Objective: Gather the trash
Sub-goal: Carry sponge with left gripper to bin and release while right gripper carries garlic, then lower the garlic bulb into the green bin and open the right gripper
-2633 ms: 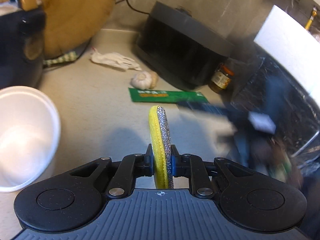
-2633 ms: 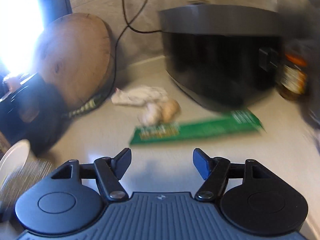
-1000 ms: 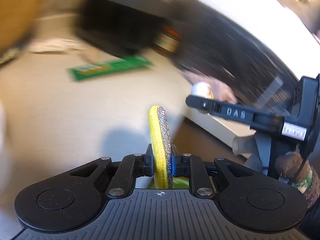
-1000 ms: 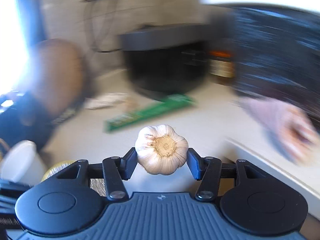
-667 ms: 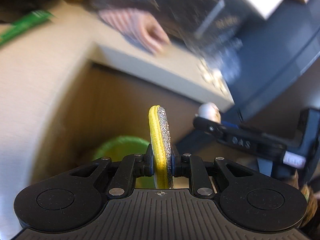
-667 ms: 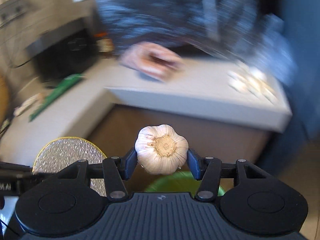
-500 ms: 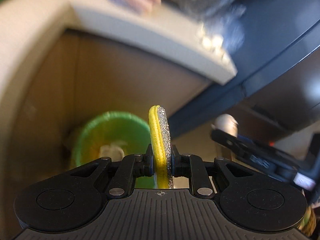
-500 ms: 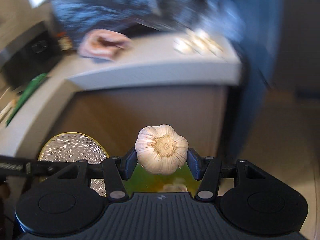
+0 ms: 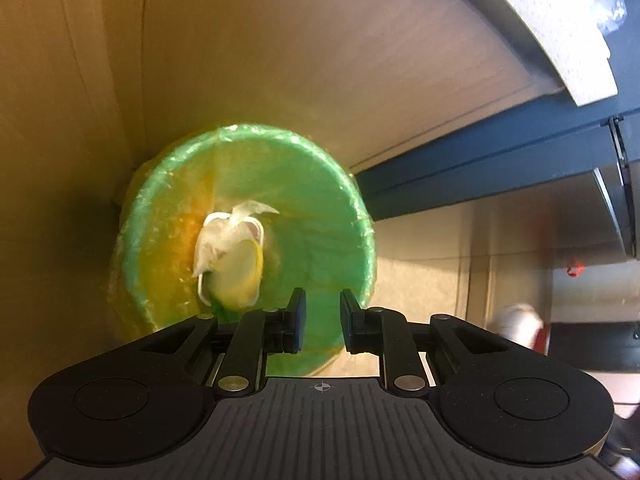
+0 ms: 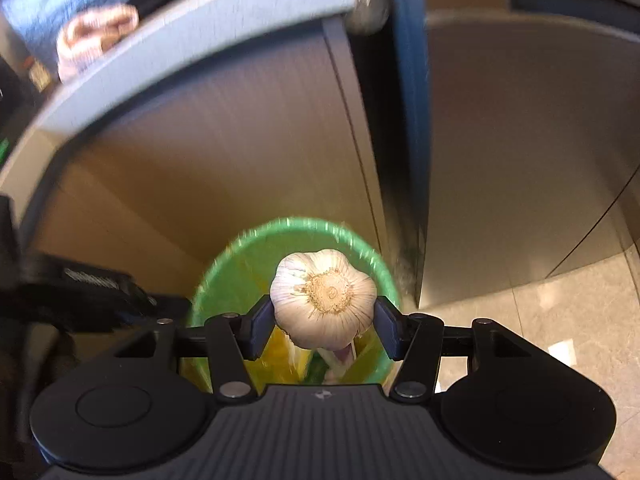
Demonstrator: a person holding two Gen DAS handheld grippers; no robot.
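Note:
A green bin lined with a yellow-green bag stands on the floor against a wooden cabinet. My left gripper hangs over it, slightly open and empty. The yellow and silver scouring pad lies blurred inside the bin beside crumpled white trash. My right gripper is shut on a white garlic bulb and holds it above the same bin, root end facing the camera.
The wooden cabinet front rises behind the bin under a pale counter edge. A dark blue panel stands to the right. A person's hand rests on the counter. Tiled floor lies at the right.
Both grippers swung from the counter down over the bin. My left gripper opened and the scouring pad dropped into the bin. My right gripper took hold of the garlic and still holds it.

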